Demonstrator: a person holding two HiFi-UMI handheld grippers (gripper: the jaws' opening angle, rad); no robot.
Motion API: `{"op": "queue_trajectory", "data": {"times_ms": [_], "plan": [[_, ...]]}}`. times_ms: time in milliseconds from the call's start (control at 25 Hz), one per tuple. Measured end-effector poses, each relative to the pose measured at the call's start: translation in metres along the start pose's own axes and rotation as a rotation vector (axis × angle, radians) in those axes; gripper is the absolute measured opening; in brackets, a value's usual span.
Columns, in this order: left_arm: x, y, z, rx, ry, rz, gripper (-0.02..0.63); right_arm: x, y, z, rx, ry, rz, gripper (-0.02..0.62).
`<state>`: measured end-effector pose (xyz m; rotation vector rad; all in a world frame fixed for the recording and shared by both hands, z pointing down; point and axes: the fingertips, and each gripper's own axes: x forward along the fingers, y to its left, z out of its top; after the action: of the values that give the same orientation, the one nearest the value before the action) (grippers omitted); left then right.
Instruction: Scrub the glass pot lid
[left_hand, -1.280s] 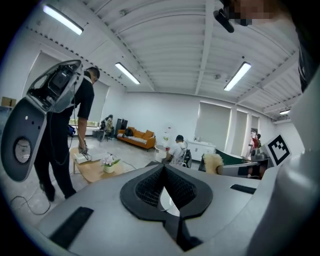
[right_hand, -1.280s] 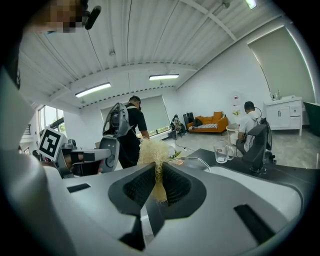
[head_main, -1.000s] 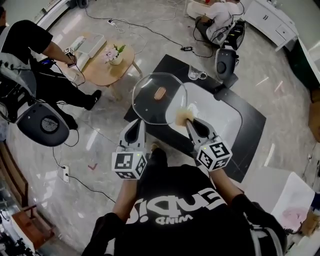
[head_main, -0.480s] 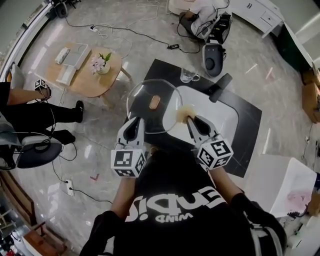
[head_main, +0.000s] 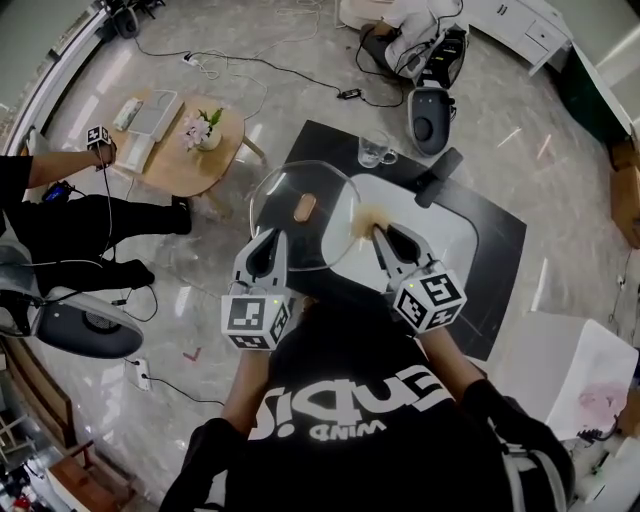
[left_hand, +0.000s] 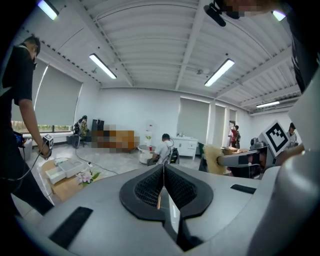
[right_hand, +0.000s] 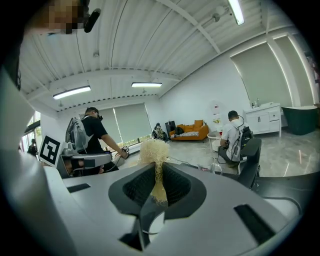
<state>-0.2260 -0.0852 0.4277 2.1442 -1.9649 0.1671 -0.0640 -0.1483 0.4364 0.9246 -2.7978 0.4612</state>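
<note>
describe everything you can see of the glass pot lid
The glass pot lid is round and clear, with a thin rim and a brownish knob at its centre. It is held in the air, close to level, over the left edge of the black table. The left gripper is shut on its near rim; the straw-coloured scrubber in the right gripper sits at its right edge.

Bright, even light from ceiling strip lamps (left_hand: 102, 66) — shadows soft and faint. White glare streaking the polished floor (head_main: 560, 190), a sheen on the glass pot lid (head_main: 300, 228). Strong fisheye bending at edges — corners dark in gripper views.
</note>
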Motion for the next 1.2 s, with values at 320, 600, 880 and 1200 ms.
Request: {"op": "queue_trajectory", "data": {"times_ms": [320, 600, 880, 1200], "plan": [[0.015, 0.002, -0.005, -0.04, 0.038, -0.001, 0.197, -0.002, -0.01, -0.004, 0.017, 0.004, -0.003, 0.037], [0.032, -0.005, -0.011, -0.002, 0.074, -0.042, 0.262, -0.004, -0.018, -0.004, 0.029, -0.003, -0.018, 0.037], [0.061, -0.003, -0.04, 0.0, 0.197, -0.061, 0.261, -0.009, -0.029, -0.004, 0.043, -0.011, -0.056, 0.037], [0.104, 0.008, -0.085, 0.057, 0.309, -0.062, 0.25, -0.014, -0.034, -0.009, 0.058, -0.008, -0.089, 0.037]]}}
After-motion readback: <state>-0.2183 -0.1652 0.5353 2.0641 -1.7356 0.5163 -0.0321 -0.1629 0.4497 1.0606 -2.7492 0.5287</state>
